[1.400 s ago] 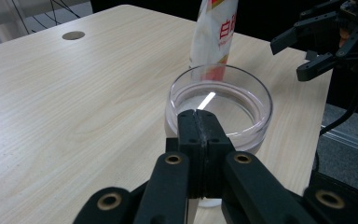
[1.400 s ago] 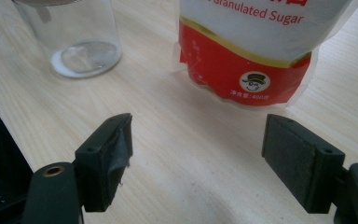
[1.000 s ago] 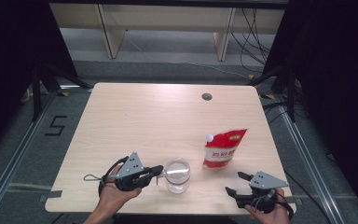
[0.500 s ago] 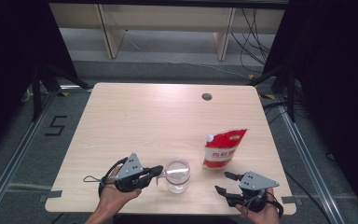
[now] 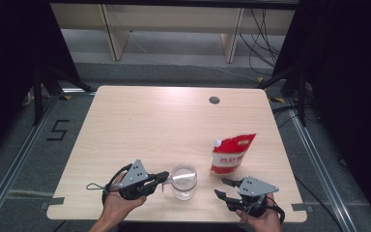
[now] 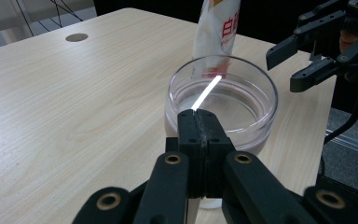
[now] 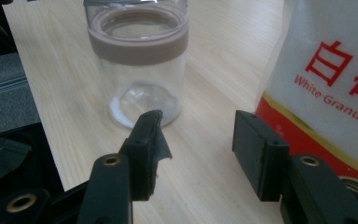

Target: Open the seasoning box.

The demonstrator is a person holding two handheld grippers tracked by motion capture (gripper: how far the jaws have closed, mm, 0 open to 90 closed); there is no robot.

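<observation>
While our left gripper (image 5: pixel 163 178) pinches a spoon (image 6: pixel 206 93) in the jar (image 5: pixel 183 181), right fingers (image 7: pixel 144 140) stand half open, closing, empty.

The high view is looking forward and down over the whole table (image 5: pixel 140 121) from the near side. Each hand-held gripper's camera is sitting low and close, facing the glass jar (image 5: pixel 183 181), which all three views are sharing alongside the red pouch (image 5: pixel 232 153).
</observation>
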